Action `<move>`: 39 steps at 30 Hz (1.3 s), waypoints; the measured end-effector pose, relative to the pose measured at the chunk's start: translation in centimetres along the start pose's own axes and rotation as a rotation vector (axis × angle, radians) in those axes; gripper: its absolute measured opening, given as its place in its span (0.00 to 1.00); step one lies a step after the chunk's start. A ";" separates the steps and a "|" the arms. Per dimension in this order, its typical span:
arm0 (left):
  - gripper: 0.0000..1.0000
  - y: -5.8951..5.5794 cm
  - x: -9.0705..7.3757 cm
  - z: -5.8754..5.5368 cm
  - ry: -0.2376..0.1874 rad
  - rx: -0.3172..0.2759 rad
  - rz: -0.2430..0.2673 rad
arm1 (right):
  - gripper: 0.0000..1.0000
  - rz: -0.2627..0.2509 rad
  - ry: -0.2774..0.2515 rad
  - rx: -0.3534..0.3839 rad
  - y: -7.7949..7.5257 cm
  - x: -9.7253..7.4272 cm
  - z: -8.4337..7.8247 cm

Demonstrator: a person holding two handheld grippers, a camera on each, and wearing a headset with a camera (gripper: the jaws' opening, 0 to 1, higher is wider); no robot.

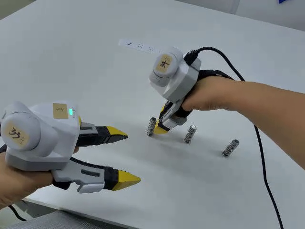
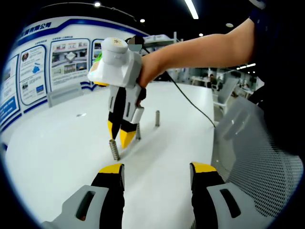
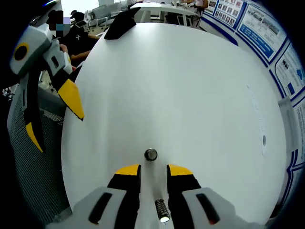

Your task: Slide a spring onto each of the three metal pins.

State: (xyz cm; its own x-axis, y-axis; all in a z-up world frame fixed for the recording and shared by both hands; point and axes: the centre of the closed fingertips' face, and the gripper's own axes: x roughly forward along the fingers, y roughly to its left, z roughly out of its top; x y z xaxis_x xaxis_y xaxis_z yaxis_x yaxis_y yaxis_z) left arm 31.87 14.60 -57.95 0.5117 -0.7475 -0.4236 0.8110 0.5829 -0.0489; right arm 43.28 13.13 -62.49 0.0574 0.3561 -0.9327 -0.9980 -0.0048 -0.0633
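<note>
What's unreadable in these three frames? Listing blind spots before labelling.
1. Head view: the coils of the three upright grey metal springs hide any pins inside them.
2. Head view: the white-and-yellow right gripper hides with its own body whether its tips touch the nearest spring.
3. Head view: print on the far white strip is too small to read.

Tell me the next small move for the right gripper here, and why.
Probably lift the right gripper clear. Its jaws stand open with nothing between the tips, and the pin beside it, the middle pin and the far pin each already seem to carry a spring.
</note>
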 end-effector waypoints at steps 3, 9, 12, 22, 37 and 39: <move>0.57 0.1 0.0 -0.1 0.004 0.000 0.000 | 0.23 -0.011 -0.010 0.016 -0.3 -0.6 -0.7; 0.57 0.3 -0.1 0.0 0.006 -0.003 0.006 | 0.25 -0.037 -0.032 0.064 -1.0 -1.7 -2.5; 0.57 0.4 -0.1 -0.1 0.008 -0.006 0.009 | 0.26 -0.049 -0.049 0.092 -1.4 -2.3 -3.2; 0.58 0.9 -0.2 0.0 0.004 -0.030 0.029 | 0.31 -0.083 -0.099 0.161 -1.9 -4.0 -5.8; 0.59 1.6 -0.2 0.7 -0.018 -0.058 0.039 | 0.44 -0.159 -0.260 0.266 -1.8 -6.5 -8.6; 0.60 1.6 -0.1 0.7 -0.018 -0.059 0.038 | 0.46 -0.173 -0.273 0.275 -1.9 -6.7 -9.0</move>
State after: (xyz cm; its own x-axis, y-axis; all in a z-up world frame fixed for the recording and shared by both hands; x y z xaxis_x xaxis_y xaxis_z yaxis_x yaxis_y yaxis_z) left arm 33.30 15.38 -57.32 0.5471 -0.7297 -0.4101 0.7731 0.6283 -0.0865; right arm 45.01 2.38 -59.34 0.2519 0.5644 -0.7862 -0.9466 0.3125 -0.0789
